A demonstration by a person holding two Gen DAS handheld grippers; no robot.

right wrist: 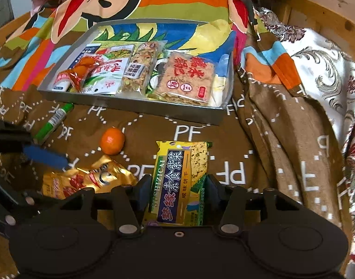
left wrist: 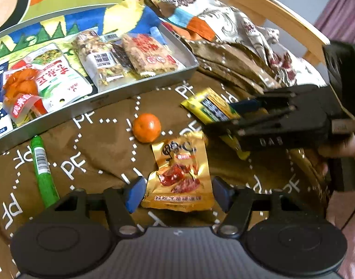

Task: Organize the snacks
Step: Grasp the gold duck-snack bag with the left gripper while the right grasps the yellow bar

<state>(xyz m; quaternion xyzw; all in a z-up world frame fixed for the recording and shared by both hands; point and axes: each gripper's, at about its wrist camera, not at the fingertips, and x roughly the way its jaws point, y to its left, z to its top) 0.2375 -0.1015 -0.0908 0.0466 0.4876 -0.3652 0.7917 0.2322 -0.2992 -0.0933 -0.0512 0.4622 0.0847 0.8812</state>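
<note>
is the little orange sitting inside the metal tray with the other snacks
No, the orange lies on the brown blanket in front of the metal tray, outside its near wall.

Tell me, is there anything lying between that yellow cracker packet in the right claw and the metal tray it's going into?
Nothing visible does. The yellow cracker packet sits between the right gripper's fingers, and only bare brown blanket lies ahead up to the metal tray's near wall. The orange sits off to the left.
</note>
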